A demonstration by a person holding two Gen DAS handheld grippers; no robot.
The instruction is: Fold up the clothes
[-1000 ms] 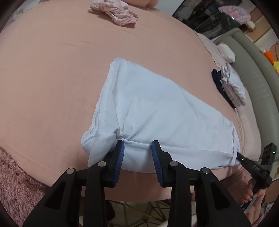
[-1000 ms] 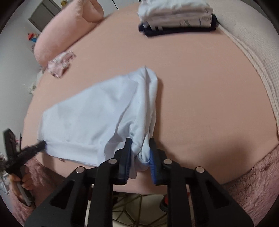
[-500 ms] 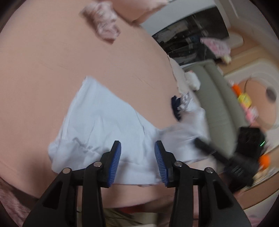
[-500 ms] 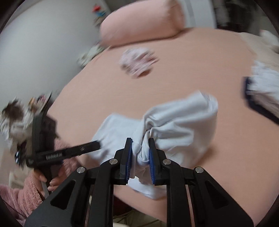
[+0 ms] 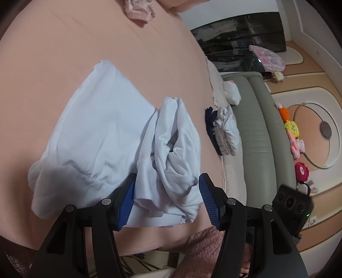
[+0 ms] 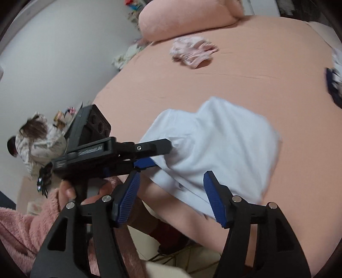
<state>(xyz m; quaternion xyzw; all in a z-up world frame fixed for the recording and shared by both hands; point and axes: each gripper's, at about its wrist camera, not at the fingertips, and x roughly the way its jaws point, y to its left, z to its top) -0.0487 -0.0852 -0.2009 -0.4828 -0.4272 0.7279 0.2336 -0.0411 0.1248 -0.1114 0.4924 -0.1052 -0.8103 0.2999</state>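
A pale blue garment [image 5: 102, 128] lies on the pink bed [image 5: 64, 53]. Its right part is folded over and bunched in a crumpled heap [image 5: 177, 149]. My left gripper [image 5: 166, 203] is open wide over the garment's near edge, and the heap lies between its fingers without being pinched. In the right wrist view the garment [image 6: 224, 145] looks like a rough folded rectangle. My right gripper [image 6: 171, 197] stands open just above its near hem, holding nothing. The left gripper [image 6: 164, 155] reaches in from the left at the garment's left edge, held by a hand in a pink fuzzy sleeve [image 6: 19, 226].
A stack of folded clothes [image 5: 224, 130] sits at the bed's right side beside a grey-green padded headboard [image 5: 256, 128]. A small pink garment [image 6: 192, 51] and a pink bolster [image 6: 188, 19] lie at the far end. The bed's near edge runs just under both grippers.
My right gripper carried the garment's right side over toward the left and let it go. Both grippers have opened, and the cloth now lies bunched on the bed.
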